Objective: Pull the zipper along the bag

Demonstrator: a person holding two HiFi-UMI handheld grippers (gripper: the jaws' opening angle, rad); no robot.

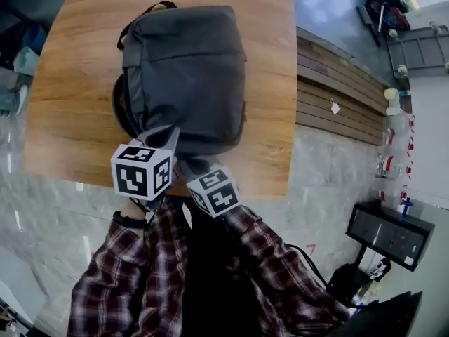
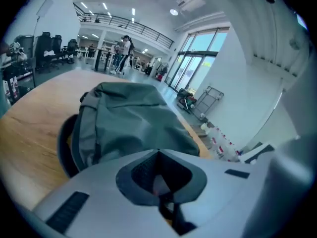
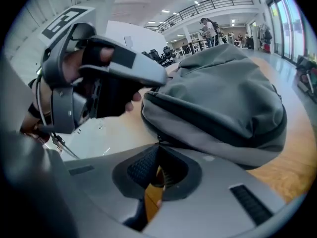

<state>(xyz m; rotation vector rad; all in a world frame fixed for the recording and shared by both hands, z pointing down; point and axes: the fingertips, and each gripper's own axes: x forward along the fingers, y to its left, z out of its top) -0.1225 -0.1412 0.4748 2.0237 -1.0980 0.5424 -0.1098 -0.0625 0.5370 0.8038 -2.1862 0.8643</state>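
Resting by the desk (image 1: pixel 77 104) near edge, grey bag (image 1: pixel 186 69); left claw (image 2: pixel 158 153) pinched on a dark strap (image 2: pixel 171 213) (tips together), right claw (image 3: pixel 158 146) closed on the bag's zipper (image 3: pixel 156 138)

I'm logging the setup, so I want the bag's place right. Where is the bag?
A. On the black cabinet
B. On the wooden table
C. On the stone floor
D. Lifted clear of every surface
B: in the head view the bag lies flat on the wooden table, and bare wood shows around it on the left and right.
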